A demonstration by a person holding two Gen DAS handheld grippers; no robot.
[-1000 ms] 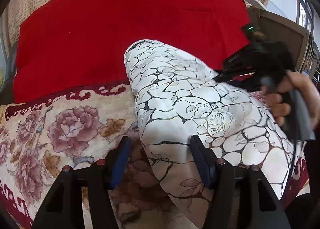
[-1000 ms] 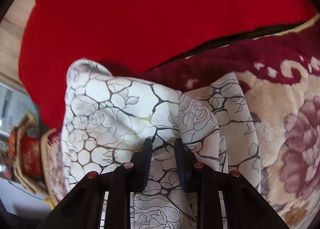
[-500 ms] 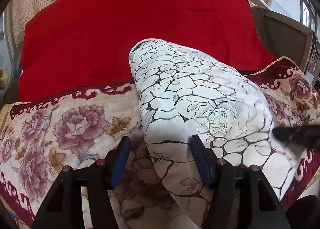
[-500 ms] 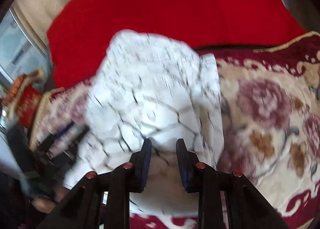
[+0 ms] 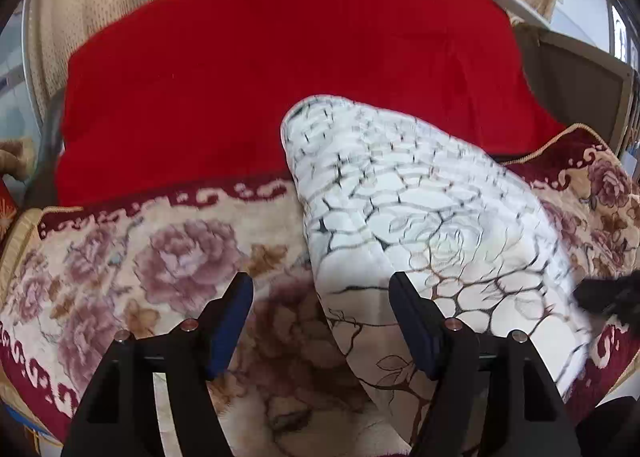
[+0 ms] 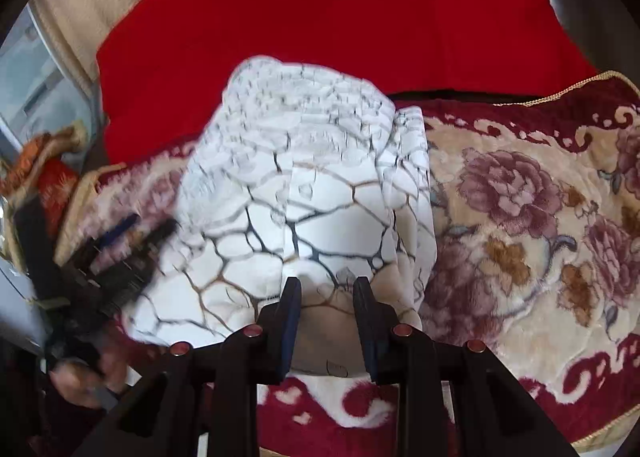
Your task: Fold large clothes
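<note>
The left gripper point(image 5: 320, 301) has just been opening its jaws: they stand wide apart, one finger over the blanket point(image 5: 120, 257), the other over the garment point(image 5: 420, 217), whose near edge lies between them unpinched. The right gripper point(image 6: 326, 293) stands with its jaws a narrow gap apart over the garment's near end; I cannot tell whether the pads press the cloth. The white garment, printed with dark crackle lines and roses, lies folded into a long strip on the floral blanket, its far end reaching the red cover point(image 5: 280, 77) behind. In the right wrist view the left gripper shows blurred at the garment's left side, a hand point(image 6: 80, 377) below it.
</note>
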